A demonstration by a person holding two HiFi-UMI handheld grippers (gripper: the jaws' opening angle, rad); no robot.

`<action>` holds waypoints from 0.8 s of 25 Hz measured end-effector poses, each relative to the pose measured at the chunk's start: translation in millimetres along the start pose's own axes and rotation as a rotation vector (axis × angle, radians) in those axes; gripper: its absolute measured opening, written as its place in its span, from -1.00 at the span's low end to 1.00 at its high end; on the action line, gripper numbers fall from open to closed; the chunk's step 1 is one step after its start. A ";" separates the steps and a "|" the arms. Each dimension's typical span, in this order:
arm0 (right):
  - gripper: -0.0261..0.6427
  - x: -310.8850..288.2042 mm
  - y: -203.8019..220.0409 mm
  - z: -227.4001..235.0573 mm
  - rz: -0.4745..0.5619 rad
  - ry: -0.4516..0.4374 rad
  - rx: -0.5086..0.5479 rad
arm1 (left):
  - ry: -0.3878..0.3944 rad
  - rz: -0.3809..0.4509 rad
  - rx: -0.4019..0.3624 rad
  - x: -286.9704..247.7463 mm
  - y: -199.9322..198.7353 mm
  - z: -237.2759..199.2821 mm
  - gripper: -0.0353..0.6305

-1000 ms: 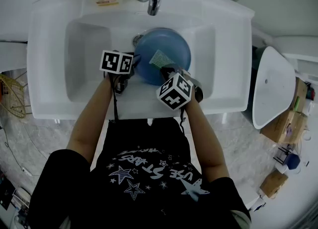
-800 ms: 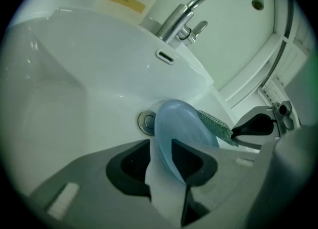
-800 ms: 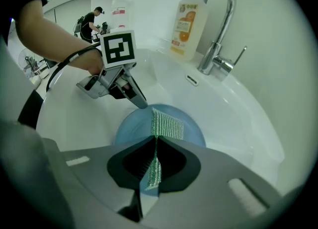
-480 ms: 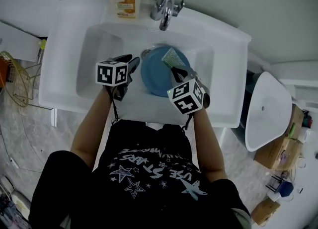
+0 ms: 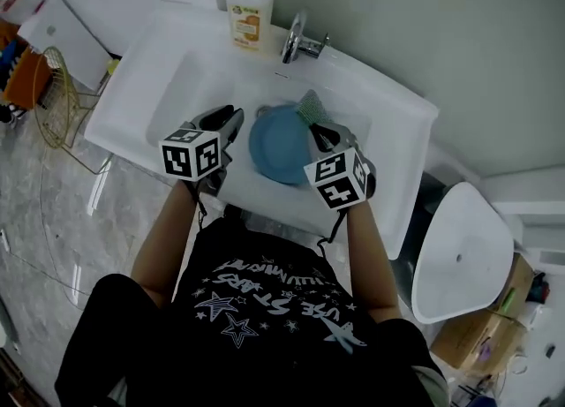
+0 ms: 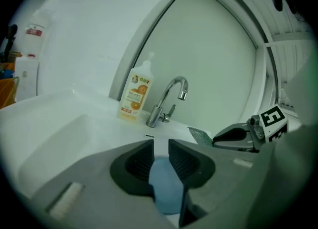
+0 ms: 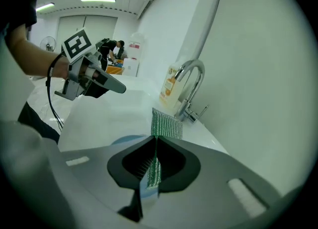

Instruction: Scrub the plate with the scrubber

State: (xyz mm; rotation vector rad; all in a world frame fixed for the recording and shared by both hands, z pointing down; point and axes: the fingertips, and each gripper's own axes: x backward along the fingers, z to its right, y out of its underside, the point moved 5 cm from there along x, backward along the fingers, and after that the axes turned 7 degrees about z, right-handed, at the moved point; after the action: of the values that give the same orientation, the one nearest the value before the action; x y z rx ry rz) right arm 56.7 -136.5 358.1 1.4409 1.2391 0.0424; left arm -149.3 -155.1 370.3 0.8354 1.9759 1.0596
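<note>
A round blue plate (image 5: 279, 147) sits in the white sink (image 5: 402, 136), below the faucet (image 5: 300, 40). My left gripper (image 5: 236, 120) is at the plate's left side, and in the left gripper view its jaws (image 6: 160, 149) are shut on the blue plate rim (image 6: 162, 186). My right gripper (image 5: 316, 130) is shut on a green mesh scrubber (image 5: 311, 107), which lies at the plate's far right rim. In the right gripper view the scrubber (image 7: 166, 123) sticks out past the closed jaws, with the plate (image 7: 126, 139) below and the left gripper (image 7: 94, 81) across.
An orange-labelled soap bottle (image 5: 248, 10) stands on the sink's back ledge left of the faucet. A wire rack (image 5: 55, 87) is on the floor to the left. A white lidded fixture (image 5: 459, 255) and cardboard boxes (image 5: 477, 339) are to the right.
The scrubber has moved from the plate's middle out to its far right rim. The left gripper stays at the plate's left edge. The head view has swung, showing more floor.
</note>
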 end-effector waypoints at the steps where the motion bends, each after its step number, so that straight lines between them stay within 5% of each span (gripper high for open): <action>1: -0.79 6.2 -1.1 3.2 0.022 -0.007 0.007 | -0.018 0.014 0.000 6.2 1.7 7.4 -0.59; 11: -0.79 75.0 6.5 8.0 0.202 -0.081 0.083 | -0.156 0.105 -0.038 65.2 35.6 96.3 -0.89; 20: -0.79 129.1 32.0 -0.5 0.282 -0.143 0.153 | -0.261 0.174 -0.013 114.3 70.9 161.9 -0.89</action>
State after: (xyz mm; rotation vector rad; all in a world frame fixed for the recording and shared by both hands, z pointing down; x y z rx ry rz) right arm 133.0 -41.2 305.1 1.7133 0.9328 0.0357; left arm -60.4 32.4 334.9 1.0964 1.7007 1.0027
